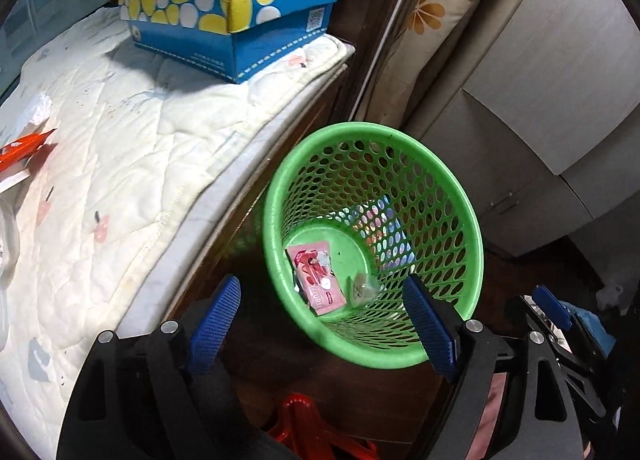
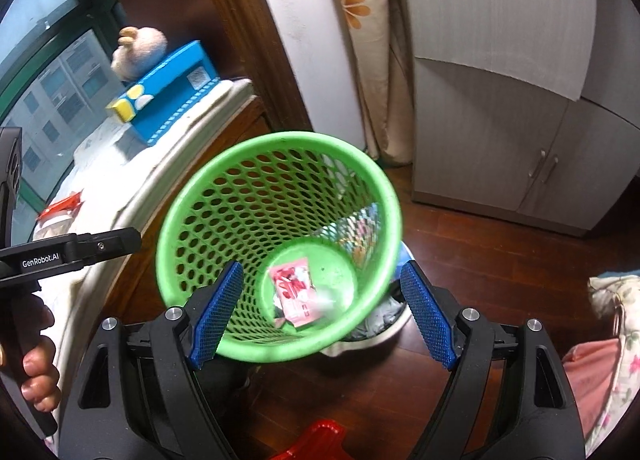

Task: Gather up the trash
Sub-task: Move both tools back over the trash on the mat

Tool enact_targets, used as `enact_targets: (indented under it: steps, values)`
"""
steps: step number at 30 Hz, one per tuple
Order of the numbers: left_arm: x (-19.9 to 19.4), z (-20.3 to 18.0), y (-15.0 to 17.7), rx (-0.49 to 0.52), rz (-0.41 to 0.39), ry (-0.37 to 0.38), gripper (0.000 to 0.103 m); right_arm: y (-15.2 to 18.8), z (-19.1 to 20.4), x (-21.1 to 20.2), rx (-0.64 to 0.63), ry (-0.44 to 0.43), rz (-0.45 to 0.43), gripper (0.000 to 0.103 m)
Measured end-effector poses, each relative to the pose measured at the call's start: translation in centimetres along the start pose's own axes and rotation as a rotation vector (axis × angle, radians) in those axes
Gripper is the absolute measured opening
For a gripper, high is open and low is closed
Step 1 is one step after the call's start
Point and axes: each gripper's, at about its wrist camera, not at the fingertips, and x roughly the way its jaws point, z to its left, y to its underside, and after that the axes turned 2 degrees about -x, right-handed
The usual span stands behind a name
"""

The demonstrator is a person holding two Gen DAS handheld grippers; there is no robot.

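A green mesh waste basket (image 1: 460, 228) stands on the wooden floor beside the padded ledge; it also shows in the right wrist view (image 2: 192, 204). Inside lie a pink wrapper (image 1: 318, 274) (image 2: 294, 290) and a small clear crumpled piece (image 1: 362, 288) (image 2: 326, 300). My left gripper (image 1: 326, 322) is open and empty above the basket's near rim. My right gripper (image 2: 320, 318) is open and empty over the basket mouth. An orange-red wrapper (image 1: 22, 150) (image 2: 64, 204) lies on the quilted pad at the left.
A blue spotted tissue box (image 1: 232, 24) (image 2: 172, 92) with a plush toy (image 2: 138, 50) on it sits on the white quilted pad (image 1: 120, 164). A grey cabinet (image 2: 500, 140) stands at the right. A second bin with a liner (image 2: 376, 324) sits behind the basket.
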Motion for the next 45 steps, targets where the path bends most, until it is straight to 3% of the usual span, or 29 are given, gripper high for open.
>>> enact_targets:
  steps: [13, 21, 36, 45]
  values:
    - [-9.0, 9.0, 3.4, -0.142, -0.158, -0.116, 0.080, -1.2, 9.2, -1.1, -0.161, -0.132, -0.006, 0.081]
    - [-12.6, 15.3, 5.4, -0.260, -0.210, -0.195, 0.082, -2.3, 15.9, -0.5, -0.244, -0.236, 0.009, 0.081]
    - [-15.7, 24.9, 9.5, -0.471, -0.228, -0.260, 0.084, -4.6, 27.3, 1.9, -0.308, -0.446, 0.118, 0.082]
    - [-14.7, 28.0, 9.6, -0.504, -0.200, -0.278, 0.087, -5.6, 31.3, 2.8, -0.317, -0.482, 0.142, 0.082]
